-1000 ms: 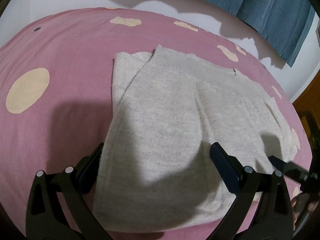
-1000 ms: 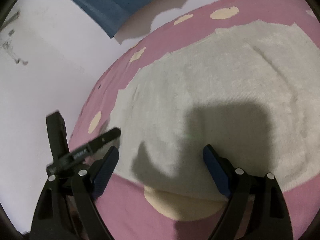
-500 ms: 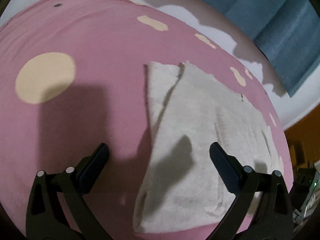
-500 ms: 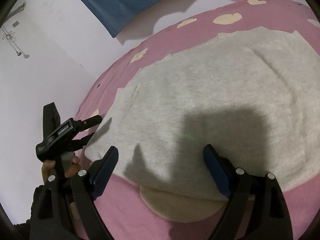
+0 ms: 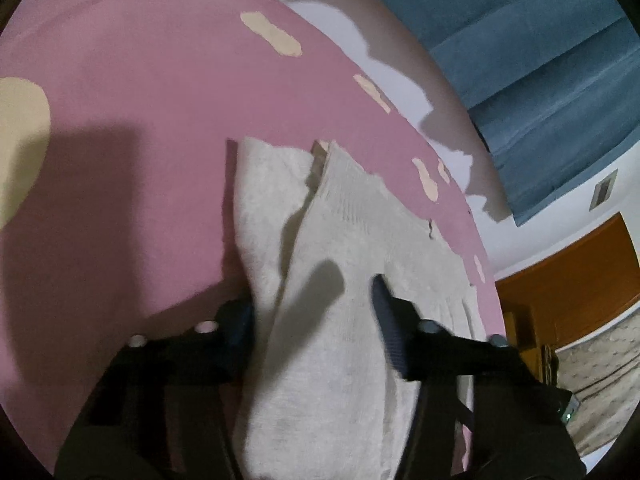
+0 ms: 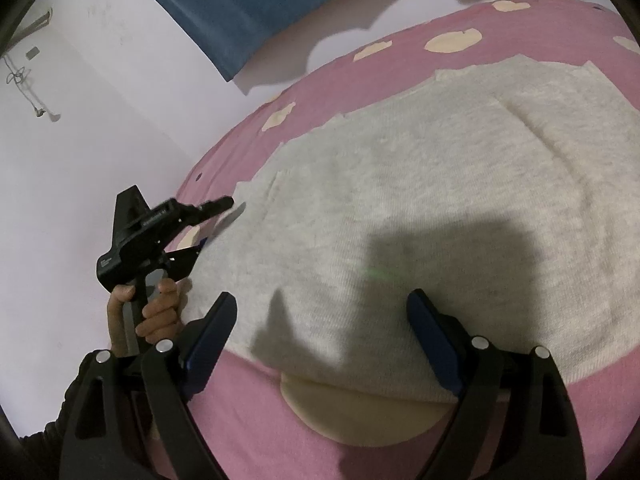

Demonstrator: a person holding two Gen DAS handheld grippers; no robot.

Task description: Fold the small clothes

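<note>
Now lying flat on the pink spotted bed (image 6: 280,420): small grey knit garment (image 6: 420,208). Left claw (image 5: 312,320) half-closed around garment's side edge, cloth between the fingers. Right claw (image 6: 320,340) wide, empty, over near edge.

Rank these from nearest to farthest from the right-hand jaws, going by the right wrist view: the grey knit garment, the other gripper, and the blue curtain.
Measured from the right gripper:
1. Grey knit garment: directly ahead, its near edge lying between the open jaws.
2. Left gripper: off to the left, at the garment's left edge.
3. Blue curtain: farthest, up against the wall beyond the pink bedcover.
</note>
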